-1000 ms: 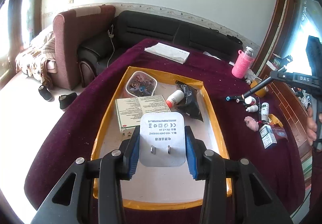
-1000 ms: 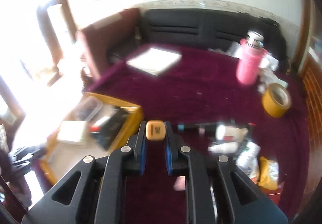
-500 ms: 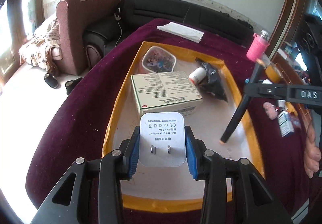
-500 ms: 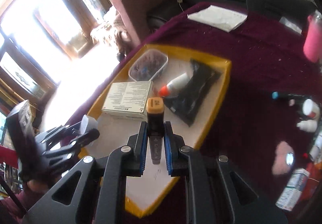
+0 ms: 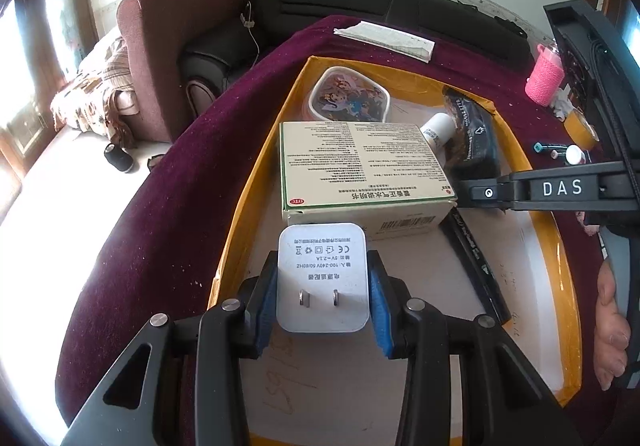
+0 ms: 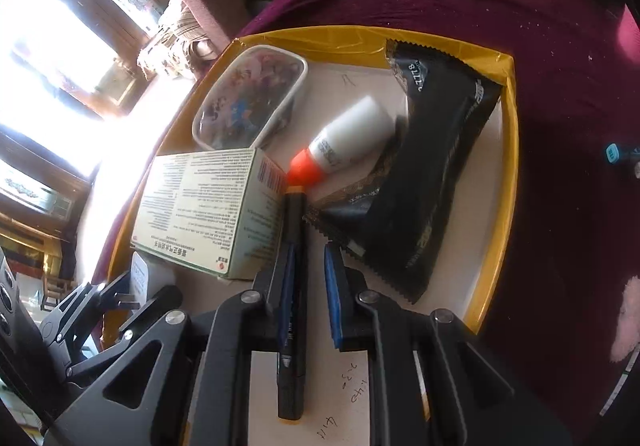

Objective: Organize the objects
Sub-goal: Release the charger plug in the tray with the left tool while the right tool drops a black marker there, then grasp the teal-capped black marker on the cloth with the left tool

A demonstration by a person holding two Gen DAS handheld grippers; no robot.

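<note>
My left gripper (image 5: 322, 288) is shut on a white plug adapter (image 5: 322, 278), held low over the near part of the yellow-rimmed tray (image 5: 236, 230), just in front of a green-and-white box (image 5: 360, 173). My right gripper (image 6: 308, 278) is open over the tray (image 6: 508, 181). A black marker with an orange cap (image 6: 294, 270) lies on the tray floor between its fingers, against the left pad, beside the box (image 6: 208, 217). The marker (image 5: 474, 266) also shows in the left wrist view, under the right gripper's arm.
The tray also holds a cartoon-lidded container (image 5: 348, 95), a white bottle with a red cap (image 6: 344, 141) and a black packet (image 6: 432, 173). Folded paper (image 5: 384, 37), a pink bottle (image 5: 546, 75), tape and small items lie on the maroon cloth.
My right gripper came down into the tray, laid the marker beside the box and opened its fingers. My left gripper moved lower and closer to the box, still holding the adapter.
</note>
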